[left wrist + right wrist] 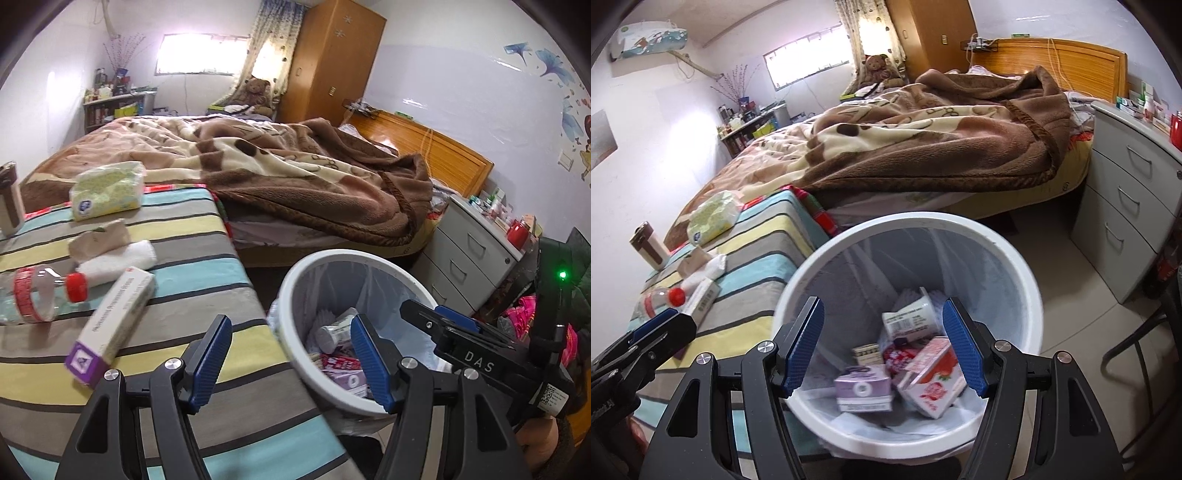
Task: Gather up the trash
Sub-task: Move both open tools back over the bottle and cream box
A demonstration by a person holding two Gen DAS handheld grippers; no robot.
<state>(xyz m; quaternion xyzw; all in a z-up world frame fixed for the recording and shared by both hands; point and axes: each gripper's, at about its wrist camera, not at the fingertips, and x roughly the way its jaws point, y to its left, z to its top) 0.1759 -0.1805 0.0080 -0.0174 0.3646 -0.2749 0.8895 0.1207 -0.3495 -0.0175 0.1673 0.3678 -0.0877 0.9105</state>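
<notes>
My right gripper (882, 345) hangs over the mouth of the trash bin (1015, 266), blue ribbed pads spread wide, nothing between them. The bin is a round white plastic tub lined with a thin translucent bag; it stands on pale floor tile just beside the striped bench (764, 243).

Bin contents, seen from the right wrist: a purple-and-white carton (862, 387), a pink carton with strawberry print (932, 384), a white paper cup (911, 318) lying on its side, and a small beige striped box (868, 353).

My left gripper (291, 360) is likewise released and empty, held above the bench edge, its right pad overlapping the bin rim in the left wrist view.

Bench cover: soft fabric, bands of grey, yellow and light blue. Still on it:
- long white box with purple end (110, 328), tilted, somewhat blurred
- clear plastic bottle (40, 295) on its side, red cap and red label
- white rolled cloth (118, 260)
- crumpled beige paper (99, 238)
- soft green-and-white tissue pack (107, 192)
- brown-and-cream tumbler (9, 201), upright at the far left edge

Behind: a bed with a plush brown blanket (295, 173) and a grey three-drawer cabinet (469, 254).
</notes>
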